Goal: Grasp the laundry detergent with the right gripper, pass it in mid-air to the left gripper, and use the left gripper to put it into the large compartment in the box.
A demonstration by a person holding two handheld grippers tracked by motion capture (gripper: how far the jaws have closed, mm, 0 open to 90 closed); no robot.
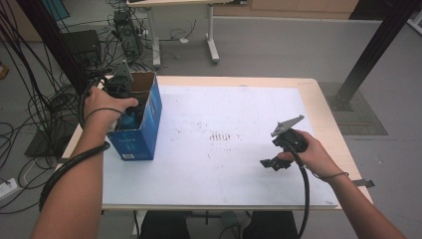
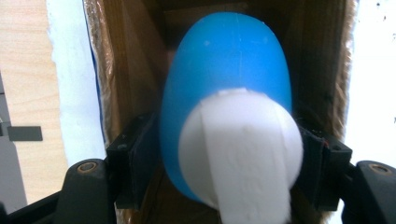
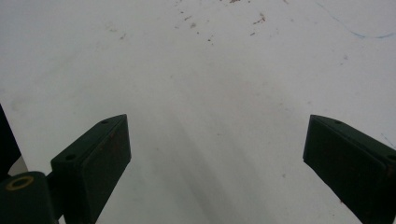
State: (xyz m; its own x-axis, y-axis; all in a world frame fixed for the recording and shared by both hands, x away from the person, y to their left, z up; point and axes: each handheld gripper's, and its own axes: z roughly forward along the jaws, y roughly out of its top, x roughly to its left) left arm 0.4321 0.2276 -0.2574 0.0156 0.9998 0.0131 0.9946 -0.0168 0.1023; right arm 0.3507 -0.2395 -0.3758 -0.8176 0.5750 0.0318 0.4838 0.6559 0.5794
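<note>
A blue egg-shaped thing (image 2: pixel 229 70) with a white cap (image 2: pixel 243 149) stands inside an open blue cardboard box (image 1: pixel 149 117) at the table's left edge. My left gripper (image 2: pixel 229 158) reaches down into that box. Its black pads (image 2: pixel 137 158) sit on either side of the blue thing, right at its surface with no clear squeeze. A teal part of the thing (image 1: pixel 130 119) peeks out under the left hand in the high view. My right gripper (image 1: pixel 272 163) rests low over the white sheet (image 3: pixel 210 93) at the right, its jaws wide apart with nothing between them.
The box's brown inner walls (image 2: pixel 135 70) close in around the left gripper. The white sheet (image 1: pixel 224 124) covers most of the wooden table (image 1: pixel 323 114) and has small brown specks near its middle. Cables and equipment lie on the floor at the far left.
</note>
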